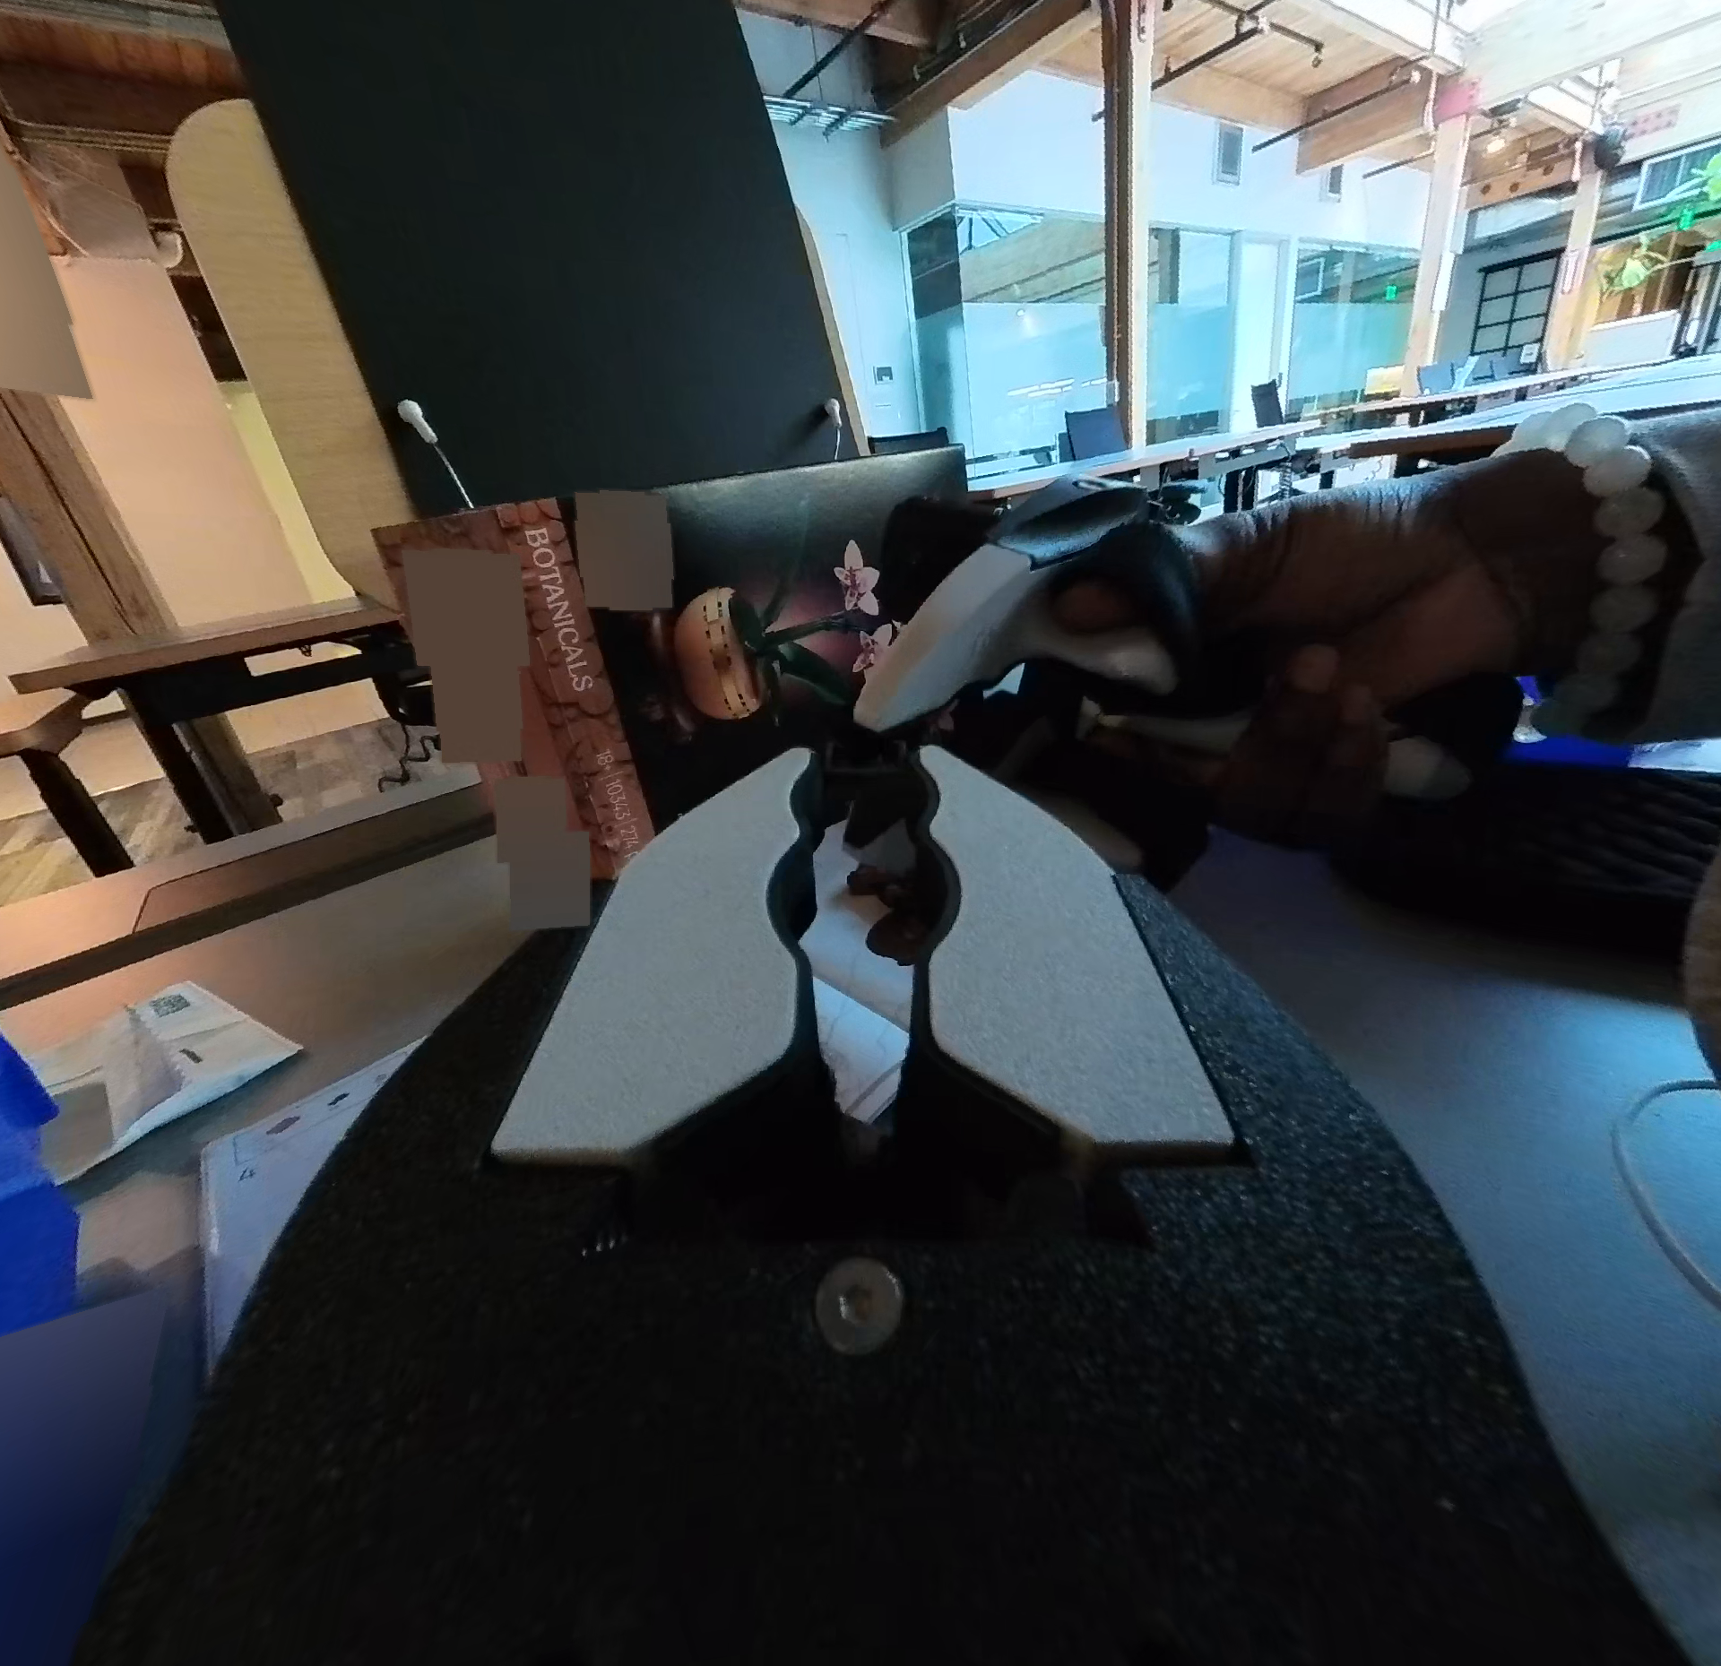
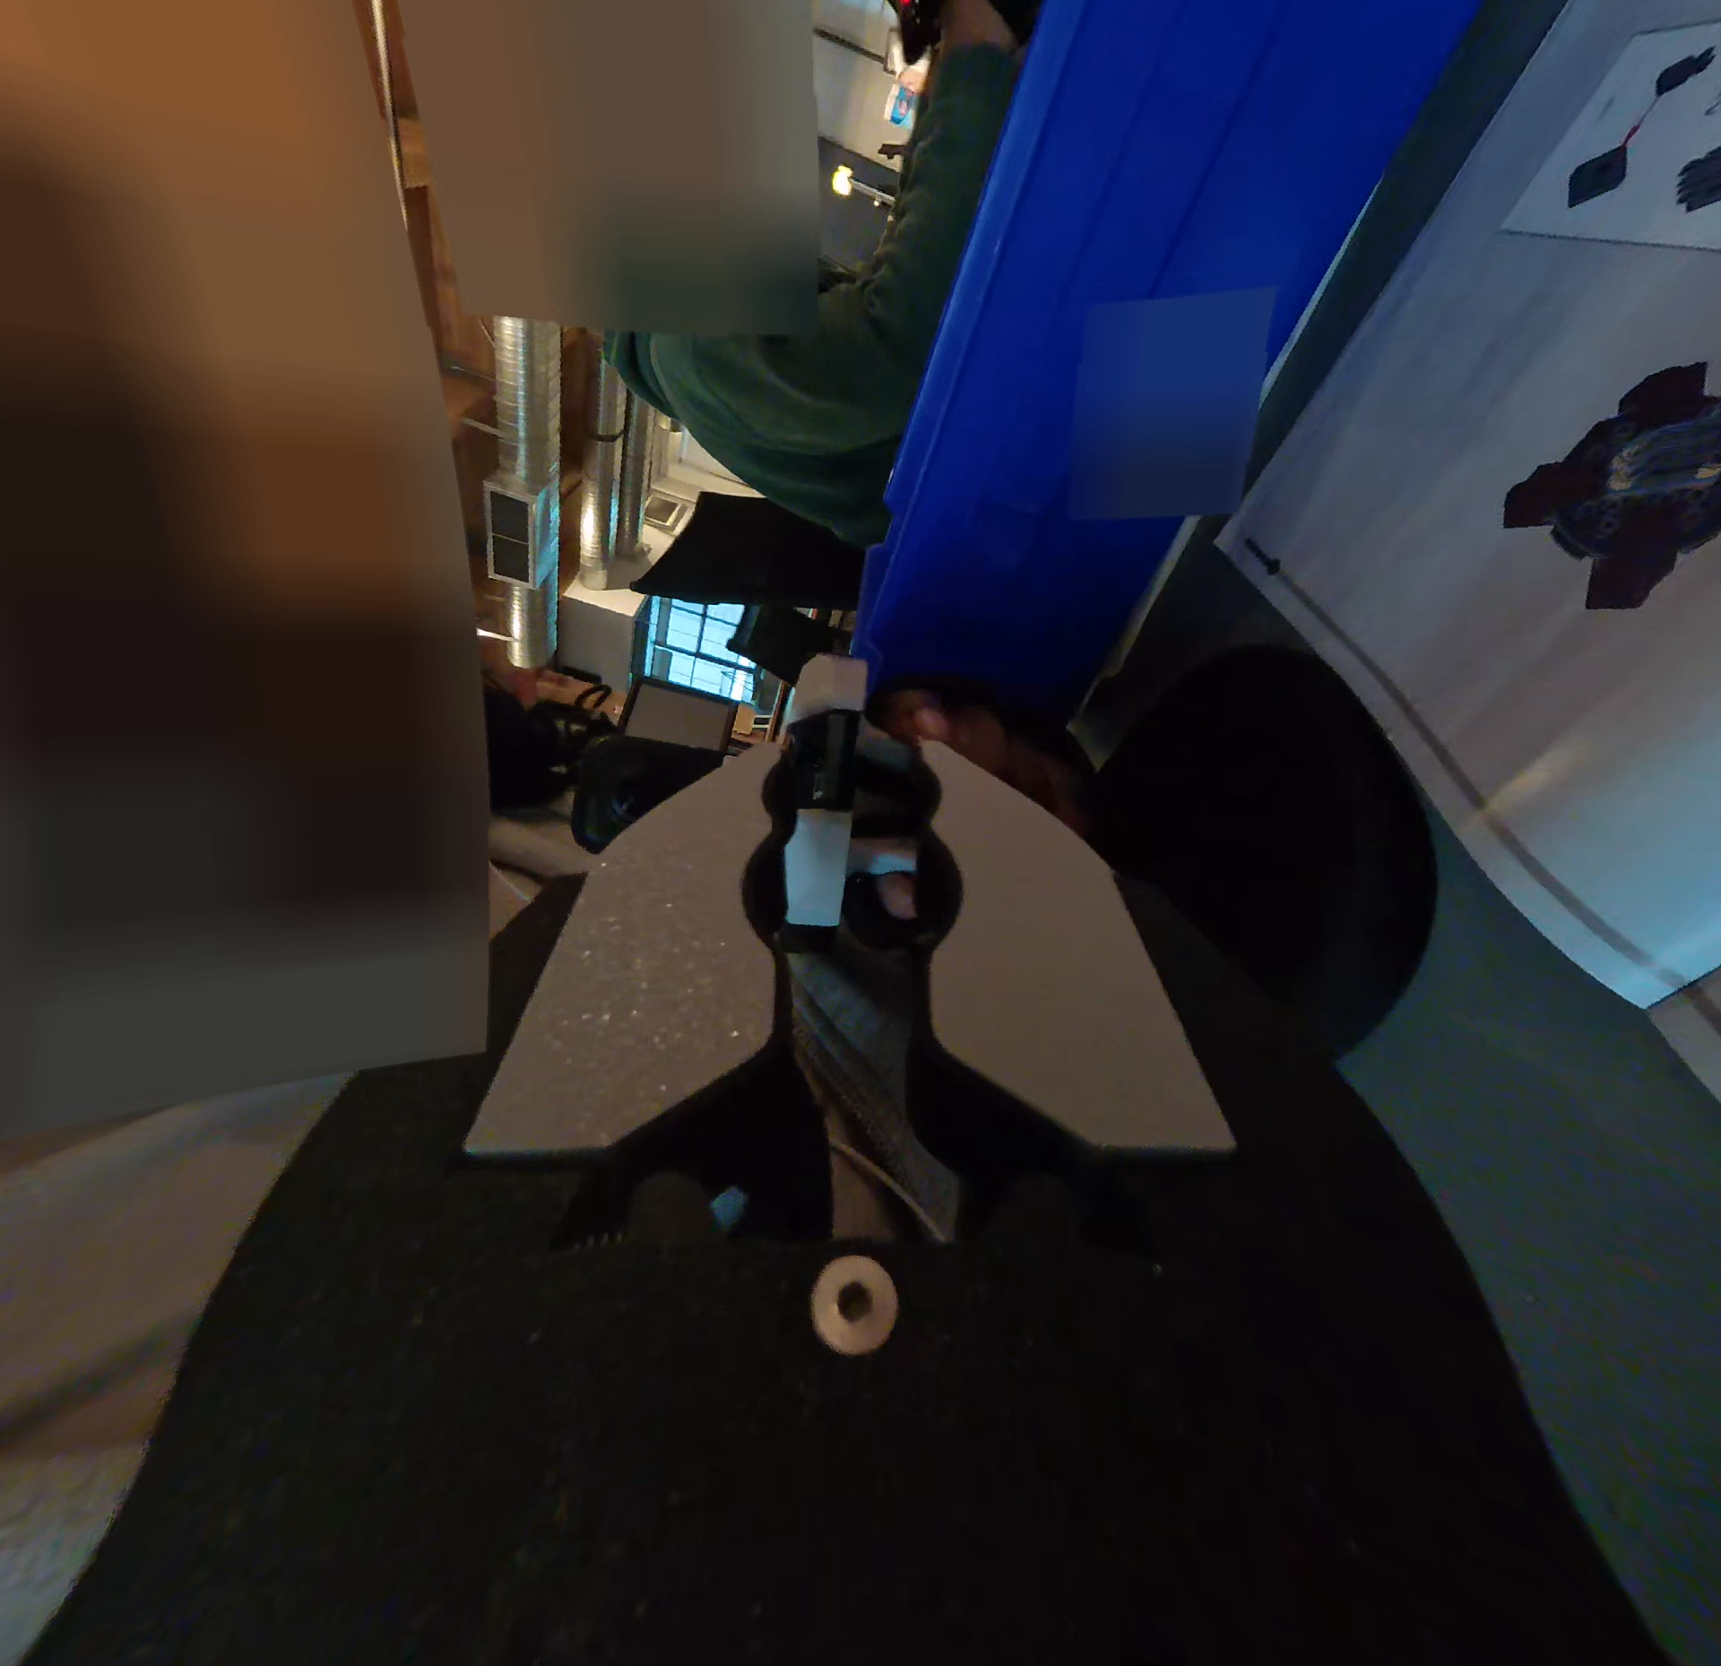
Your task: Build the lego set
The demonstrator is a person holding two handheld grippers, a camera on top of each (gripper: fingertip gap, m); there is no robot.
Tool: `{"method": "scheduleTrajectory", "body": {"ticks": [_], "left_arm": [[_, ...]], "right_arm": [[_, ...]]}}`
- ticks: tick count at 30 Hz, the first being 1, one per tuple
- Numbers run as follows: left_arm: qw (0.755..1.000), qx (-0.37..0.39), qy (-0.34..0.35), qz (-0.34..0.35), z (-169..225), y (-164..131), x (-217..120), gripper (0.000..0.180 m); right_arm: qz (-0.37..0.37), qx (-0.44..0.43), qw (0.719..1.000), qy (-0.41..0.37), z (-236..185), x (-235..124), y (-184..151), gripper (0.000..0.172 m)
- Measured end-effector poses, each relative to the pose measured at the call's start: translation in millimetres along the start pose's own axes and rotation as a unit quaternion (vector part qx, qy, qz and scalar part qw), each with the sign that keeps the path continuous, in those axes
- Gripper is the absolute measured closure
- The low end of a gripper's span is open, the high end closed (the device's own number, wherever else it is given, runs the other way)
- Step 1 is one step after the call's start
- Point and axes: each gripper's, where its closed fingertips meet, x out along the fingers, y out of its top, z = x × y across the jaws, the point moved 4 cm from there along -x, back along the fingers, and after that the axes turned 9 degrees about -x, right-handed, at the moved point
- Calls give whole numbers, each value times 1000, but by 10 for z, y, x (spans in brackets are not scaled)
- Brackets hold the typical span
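- Small dark piece (image 1: 864, 777): it is seen in front of the upright picture box (image 1: 745, 588), just below the flower printed on it, raised above the counter (image 1: 1397, 1016).
- Left tongs (image 1: 868, 757): they are clamped on the small dark piece, with both tips pressed to its sides.
- Right tongs (image 2: 849, 774): they are brought in from the right of the picture box and are gripped by a hand (image 1: 1397, 597) with a white bead bracelet (image 1: 1620, 541). One white finger (image 1: 917, 634) is laid on top of the small dark piece. It cannot be told whether the piece is clamped between this pair or whether they merely stand apart around it.
- Brown bits (image 1: 889, 904): a few are scattered on a white sheet (image 1: 857, 988) on the counter, in front of the picture box and below the left tongs.
- Folded booklet (image 1: 158, 1053): it is laid flat on the counter, to the left of and nearer than the picture box.
- Blue bin (image 2: 1117, 318): it is placed further left than the booklet, at the counter's edge.
- Printed sheet (image 2: 1490, 690): it is spread on the counter beside the blue bin.
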Motion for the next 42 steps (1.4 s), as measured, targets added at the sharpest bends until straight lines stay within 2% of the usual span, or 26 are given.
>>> {"method": "scheduleTrajectory", "body": {"ticks": [3,5,10,24,30,32,34,38,40,42], "left_arm": [[1000,-2,2,-4,-8,-8,6,165],[1000,-3,2,-4,-10,-8,4,165],[1000,-3,7,0,-17,0,0,165],[999,12,40,8,-48,22,0,165],[999,7,36,10,-51,24,-3,164],[999,4,36,11,-57,24,-5,164],[999,0,35,11,-62,24,-7,164],[1000,-11,26,8,-67,17,-5,164],[1000,-15,19,5,-63,10,1,164],[1000,-17,17,5,-63,9,1,164]], "right_arm": [[11,-3,1000,14,-33,3,11,165],[13,-5,1000,14,-35,4,8,165],[40,5,999,19,-38,21,3,165],[182,22,983,-4,-56,63,-28,165],[170,-14,985,-18,-96,18,4,154],[150,-61,986,-35,-106,-14,25,150],[111,-176,977,-50,-178,-69,68,145],[-23,-403,911,-89,-347,-86,105,137],[-64,-463,879,-97,-378,-63,156,137],[-104,-490,860,-91,-351,-33,171,138]]}}
